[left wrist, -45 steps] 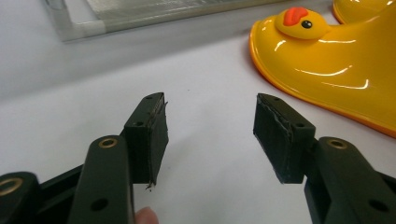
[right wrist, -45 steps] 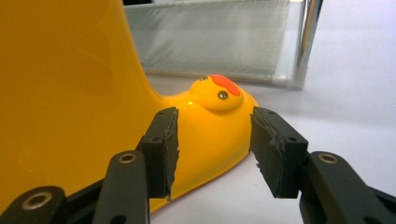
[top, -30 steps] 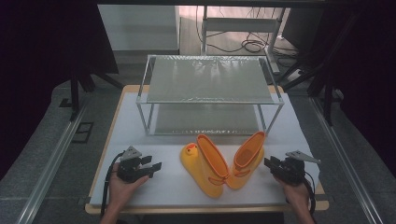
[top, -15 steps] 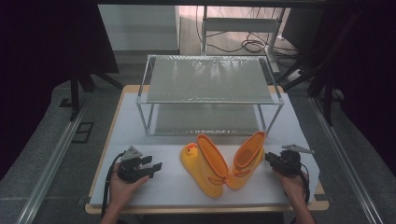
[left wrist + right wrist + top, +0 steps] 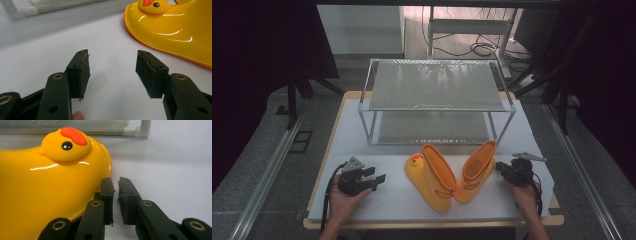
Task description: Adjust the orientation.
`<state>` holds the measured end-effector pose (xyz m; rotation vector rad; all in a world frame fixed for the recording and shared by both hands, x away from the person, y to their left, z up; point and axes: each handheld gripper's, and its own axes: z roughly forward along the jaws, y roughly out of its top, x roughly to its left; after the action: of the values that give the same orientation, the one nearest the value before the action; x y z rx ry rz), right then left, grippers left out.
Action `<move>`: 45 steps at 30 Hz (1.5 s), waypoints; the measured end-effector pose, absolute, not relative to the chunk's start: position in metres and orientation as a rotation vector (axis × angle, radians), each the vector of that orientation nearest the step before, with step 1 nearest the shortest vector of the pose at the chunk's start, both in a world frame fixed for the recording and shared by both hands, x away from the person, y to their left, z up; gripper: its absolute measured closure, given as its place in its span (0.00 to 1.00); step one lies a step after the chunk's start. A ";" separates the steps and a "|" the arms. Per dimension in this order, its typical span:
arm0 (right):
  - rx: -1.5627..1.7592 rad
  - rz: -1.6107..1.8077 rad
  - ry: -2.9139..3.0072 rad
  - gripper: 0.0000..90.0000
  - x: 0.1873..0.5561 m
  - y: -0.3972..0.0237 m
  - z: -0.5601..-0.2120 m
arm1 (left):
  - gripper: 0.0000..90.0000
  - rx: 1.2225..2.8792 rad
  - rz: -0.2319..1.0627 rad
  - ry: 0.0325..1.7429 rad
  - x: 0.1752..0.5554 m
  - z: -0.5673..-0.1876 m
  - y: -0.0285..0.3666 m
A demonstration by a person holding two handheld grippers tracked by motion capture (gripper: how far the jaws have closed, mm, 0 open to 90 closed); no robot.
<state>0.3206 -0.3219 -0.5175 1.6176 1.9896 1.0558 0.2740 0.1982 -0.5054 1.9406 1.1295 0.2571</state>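
Right gripper (image 5: pixel 502 169) lies low beside the right boot (image 5: pixel 475 170), jaws just closing, nearly together and empty; left gripper (image 5: pixel 378 179) gapes empty.

We see two boots (image 5: pixel 452 175) on the table (image 5: pixel 377 210), before the rack (image 5: pixel 437 95). Our left gripper (image 5: pixel 371 180) lies left of them, our right gripper (image 5: pixel 500 168) just right

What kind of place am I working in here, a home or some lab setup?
Most likely a lab or recording bench, not a home. A white-covered table stands between dark curtains, with loose cables on the floor behind it. On it are a bare metal-framed shelf rack and two yellow duck boots.
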 end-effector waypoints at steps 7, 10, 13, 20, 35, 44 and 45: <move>1.590 1.063 2.010 0.98 0.322 -0.318 -0.518 | 0.49 1.943 0.258 1.129 0.274 -0.506 0.197; 1.576 1.049 2.022 0.99 0.324 -0.316 -0.517 | 0.49 1.945 0.258 1.126 0.274 -0.506 0.197; 1.568 1.049 2.027 0.99 0.325 -0.315 -0.516 | 0.49 1.945 0.255 1.126 0.274 -0.506 0.197; 1.545 1.045 2.043 0.99 0.329 -0.310 -0.514 | 0.49 1.948 0.255 1.125 0.275 -0.507 0.197; 1.463 1.047 2.130 0.99 0.348 -0.286 -0.506 | 0.49 1.923 0.259 1.125 0.271 -0.504 0.204; 1.352 1.089 2.217 0.99 0.355 -0.263 -0.505 | 0.49 1.918 0.258 1.127 0.269 -0.503 0.207; 1.334 1.096 2.227 0.99 0.356 -0.260 -0.505 | 0.49 1.918 0.258 1.128 0.269 -0.503 0.207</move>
<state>0.3560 -0.2603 -0.5052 1.3344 2.2268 1.0960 0.2692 0.2070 -0.5032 1.9176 1.1275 0.2582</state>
